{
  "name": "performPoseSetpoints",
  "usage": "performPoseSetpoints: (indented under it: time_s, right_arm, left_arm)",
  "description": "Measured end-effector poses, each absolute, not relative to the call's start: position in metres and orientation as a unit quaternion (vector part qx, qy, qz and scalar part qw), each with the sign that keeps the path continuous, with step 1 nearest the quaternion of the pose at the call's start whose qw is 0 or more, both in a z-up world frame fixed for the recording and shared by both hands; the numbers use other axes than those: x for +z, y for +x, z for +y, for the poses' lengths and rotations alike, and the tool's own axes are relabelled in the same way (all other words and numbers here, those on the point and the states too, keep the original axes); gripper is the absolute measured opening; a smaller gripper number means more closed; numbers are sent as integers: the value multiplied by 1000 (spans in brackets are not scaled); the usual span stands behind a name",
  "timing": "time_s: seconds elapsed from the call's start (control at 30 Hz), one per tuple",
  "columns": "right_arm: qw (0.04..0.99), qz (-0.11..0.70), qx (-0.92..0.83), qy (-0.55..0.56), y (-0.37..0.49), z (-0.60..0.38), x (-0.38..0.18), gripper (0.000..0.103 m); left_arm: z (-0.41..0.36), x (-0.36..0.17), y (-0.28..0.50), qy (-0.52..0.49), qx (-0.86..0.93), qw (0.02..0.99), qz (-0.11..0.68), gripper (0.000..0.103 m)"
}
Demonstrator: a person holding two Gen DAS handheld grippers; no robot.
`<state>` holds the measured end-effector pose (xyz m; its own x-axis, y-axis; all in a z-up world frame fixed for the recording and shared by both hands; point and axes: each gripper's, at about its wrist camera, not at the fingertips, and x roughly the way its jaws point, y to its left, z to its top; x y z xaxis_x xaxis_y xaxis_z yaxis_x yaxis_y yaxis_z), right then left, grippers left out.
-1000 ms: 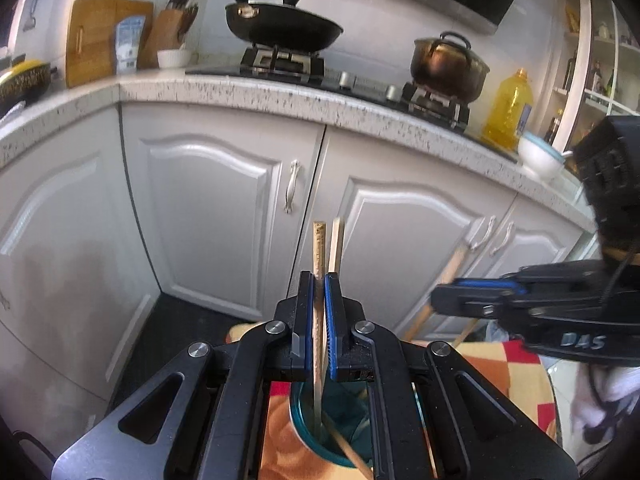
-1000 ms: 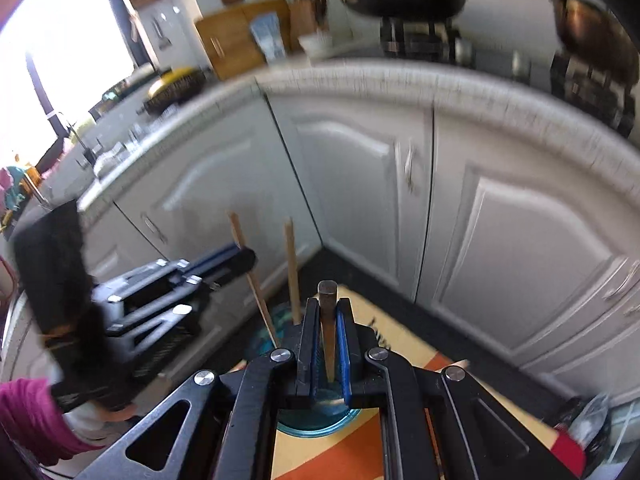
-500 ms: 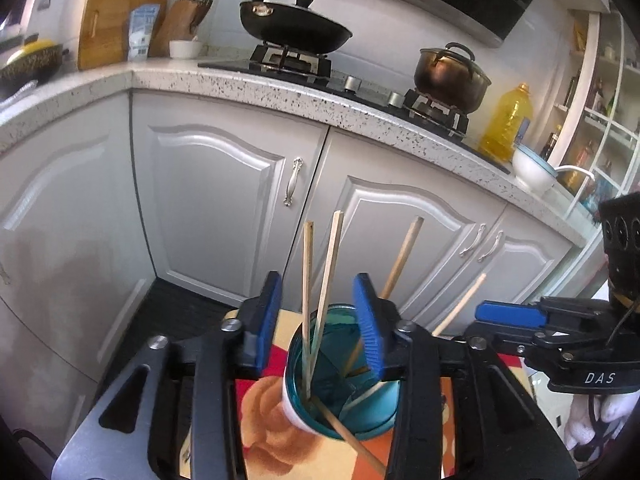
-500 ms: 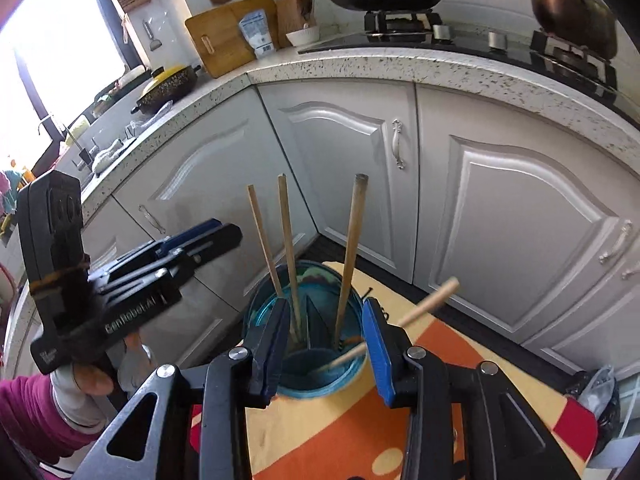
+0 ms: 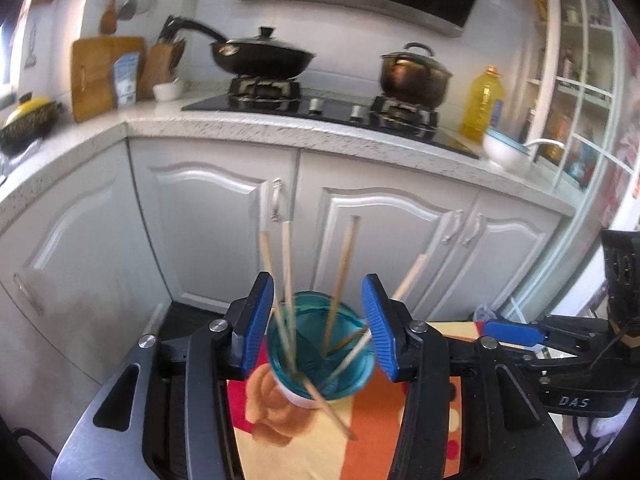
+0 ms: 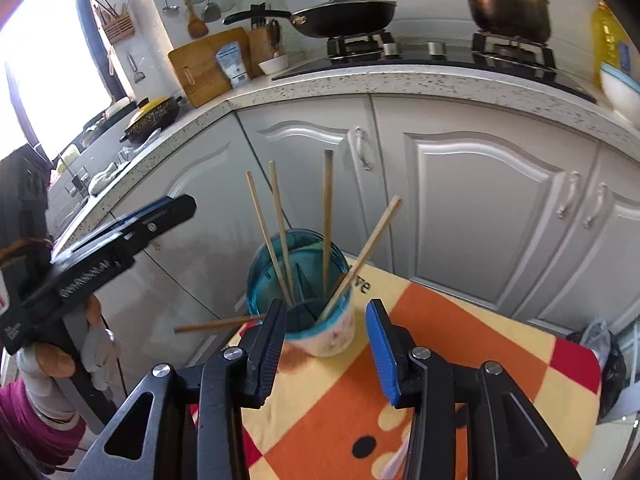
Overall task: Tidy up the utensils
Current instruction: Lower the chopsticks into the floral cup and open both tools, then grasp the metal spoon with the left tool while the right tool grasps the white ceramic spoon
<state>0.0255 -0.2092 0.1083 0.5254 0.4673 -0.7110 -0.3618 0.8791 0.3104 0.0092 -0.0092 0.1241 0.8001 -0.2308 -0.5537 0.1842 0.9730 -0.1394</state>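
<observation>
A teal cup (image 5: 344, 364) (image 6: 332, 336) stands at the corner of a patterned tablecloth (image 6: 460, 360). Several wooden chopsticks (image 5: 342, 272) (image 6: 327, 208) stand in it, leaning apart. One loose chopstick (image 5: 334, 414) (image 6: 216, 324) lies beside the cup's foot and pokes over the table edge. My left gripper (image 5: 319, 324) (image 6: 176, 208) hangs back from the cup, its jaws opening wide with nothing gripped. My right gripper (image 6: 329, 348) (image 5: 494, 326) hovers on the near side of the cup, its jaws also opening and empty.
White cabinet doors (image 6: 480, 208) rise just behind the small table. The speckled counter (image 5: 280, 132) carries a stove with a black pan (image 5: 260, 56) and a dark pot (image 5: 416, 76). A gloved hand (image 6: 48, 360) holds the left gripper.
Both grippers were shut on chopsticks over the cup. Both have opened, left their chopsticks standing in the cup, and drawn back from it.
</observation>
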Motion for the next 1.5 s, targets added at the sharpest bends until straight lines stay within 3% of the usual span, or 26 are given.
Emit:
performPoseSetpoints:
  time_s: [0.23,0.6,1.03,1.33,1.5]
  right_arm:
    - [880,425,201,65,-2,-243,108,42]
    - [876,459,131,67,-29,-303,71,42]
    - [814,571,56,89,-31,-373,-64,42]
    - [812,573,69,84,-9,-373,-90,42]
    - [812,574,75,75,1,-373,-95,47]
  left_arm:
    - [-48,134,-12,-12,-143,947,289,46]
    - [-103,106,-28,8,-204,923,325,46]
    - [-155,-9,-9,-8,-242,847,473,46]
    - [-166,-68,34,-36,-211,824,525,46]
    - [-178,-88,59,-32,-204,815,541,48]
